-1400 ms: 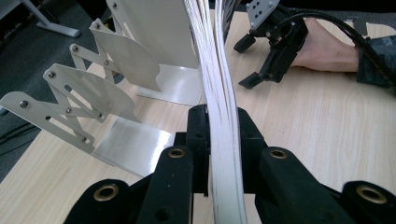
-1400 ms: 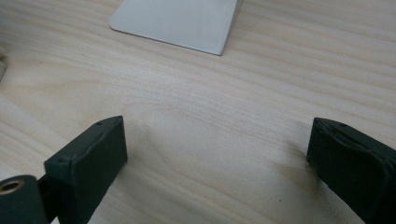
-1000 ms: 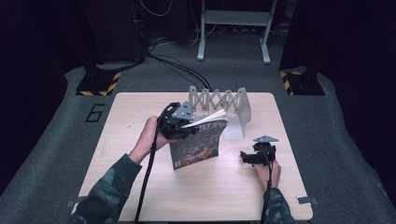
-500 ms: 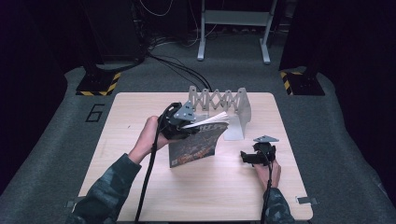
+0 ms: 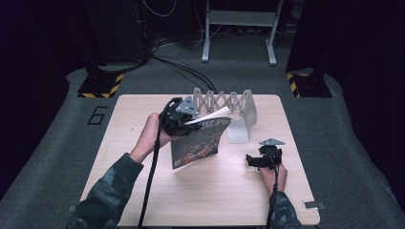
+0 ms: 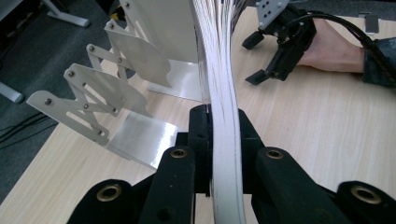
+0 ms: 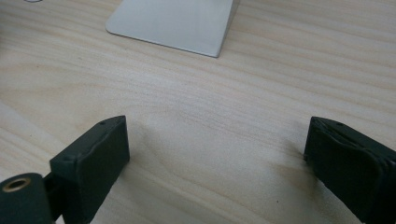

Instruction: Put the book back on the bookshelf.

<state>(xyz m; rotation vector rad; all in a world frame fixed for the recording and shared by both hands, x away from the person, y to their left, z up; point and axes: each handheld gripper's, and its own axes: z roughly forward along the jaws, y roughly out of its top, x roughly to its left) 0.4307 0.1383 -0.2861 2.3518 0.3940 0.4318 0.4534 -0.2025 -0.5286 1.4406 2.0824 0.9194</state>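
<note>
Nearest me, the right gripper (image 5: 256, 160) rests on the bench (image 5: 229, 200) with its jaws wide apart and nothing between them. The left gripper (image 5: 184, 125) is clamped on the magazine (image 5: 198, 145), which hangs above the bench in front of the folding rack (image 5: 224, 101). Its loose pages fan out, so I'd expect them to catch a rack divider (image 6: 140, 58) or sag and slip.

Camouflage sleeves (image 5: 112, 183), black two-jaw grippers with brass-looking rivets, grey triangular plates, trailing black cables.
</note>
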